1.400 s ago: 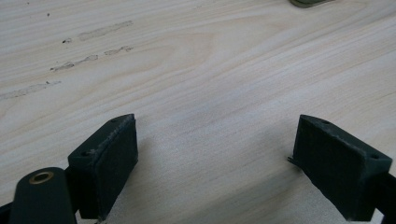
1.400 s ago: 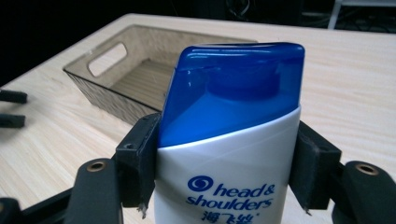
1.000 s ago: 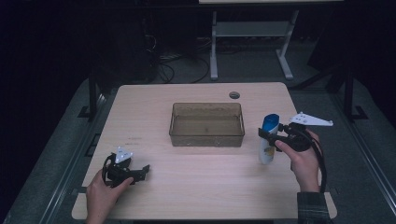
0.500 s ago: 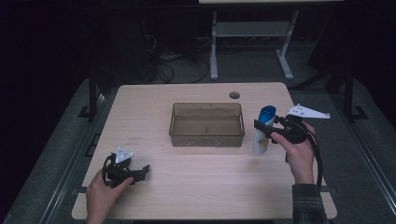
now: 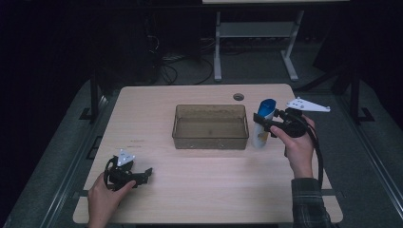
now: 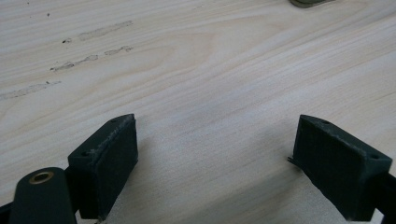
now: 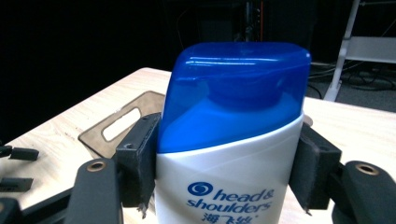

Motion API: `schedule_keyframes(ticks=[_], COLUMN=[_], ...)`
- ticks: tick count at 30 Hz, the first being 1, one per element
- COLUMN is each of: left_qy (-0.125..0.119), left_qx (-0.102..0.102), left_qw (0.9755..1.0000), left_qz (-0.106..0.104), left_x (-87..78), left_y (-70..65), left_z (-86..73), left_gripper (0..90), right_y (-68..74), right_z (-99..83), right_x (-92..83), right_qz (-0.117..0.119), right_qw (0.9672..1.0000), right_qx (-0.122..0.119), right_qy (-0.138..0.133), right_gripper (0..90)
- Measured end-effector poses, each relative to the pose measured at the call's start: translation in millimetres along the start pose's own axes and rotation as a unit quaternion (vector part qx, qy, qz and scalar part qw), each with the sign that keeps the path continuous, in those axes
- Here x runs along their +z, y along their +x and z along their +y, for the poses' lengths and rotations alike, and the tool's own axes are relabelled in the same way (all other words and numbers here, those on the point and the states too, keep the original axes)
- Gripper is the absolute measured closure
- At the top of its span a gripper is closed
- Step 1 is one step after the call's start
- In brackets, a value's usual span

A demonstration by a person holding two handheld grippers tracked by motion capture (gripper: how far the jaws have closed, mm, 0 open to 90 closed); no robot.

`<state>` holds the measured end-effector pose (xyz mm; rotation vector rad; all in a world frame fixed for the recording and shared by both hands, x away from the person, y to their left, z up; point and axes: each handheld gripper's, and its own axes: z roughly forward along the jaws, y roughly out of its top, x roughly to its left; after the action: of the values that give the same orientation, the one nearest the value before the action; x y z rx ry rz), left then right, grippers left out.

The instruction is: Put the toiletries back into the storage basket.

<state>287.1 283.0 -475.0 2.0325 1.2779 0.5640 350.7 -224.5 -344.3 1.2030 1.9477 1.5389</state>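
Observation:
A white shampoo bottle (image 5: 259, 137) with a blue cap is held upright just off the right end of the translucent brown bin (image 5: 210, 141). My right gripper (image 5: 261, 122) is shut on it, and the person's hand is behind the gripper. In the right gripper view the two black pads squeeze the bottle (image 7: 233, 93) just below the cap, with the right gripper (image 7: 228, 164) around its shoulders and the bin (image 7: 122, 122) beyond at left. My left gripper (image 5: 145, 174) rests open at the table's front left. Between the jaws of the left gripper (image 6: 215, 158) there is bare wood.
The pale wooden table (image 5: 214, 194) has a round cable hole (image 5: 238, 97) behind the bin. The bin looks empty. Behind the table stands a white metal frame (image 5: 217, 47) on a dark floor with cables.
The right hand has carried the bottle up and to the left, closer to the bin's right end. The left gripper has stayed put.

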Motion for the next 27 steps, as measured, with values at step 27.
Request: schedule_keyframes(ticks=[27], left_qy=[0.000], left_qx=[0.000], left_qw=[1.0000], left_qz=[0.000], left_x=[0.0], left_y=[0.0], left_z=[-0.1], left_gripper=[12.8], right_y=[16.5], right_z=[30.0], right_x=[41.9], right_qz=[0.017], right_qw=[0.9996], right_qx=[-0.014], right_qy=[-0.015], right_gripper=[34.7])
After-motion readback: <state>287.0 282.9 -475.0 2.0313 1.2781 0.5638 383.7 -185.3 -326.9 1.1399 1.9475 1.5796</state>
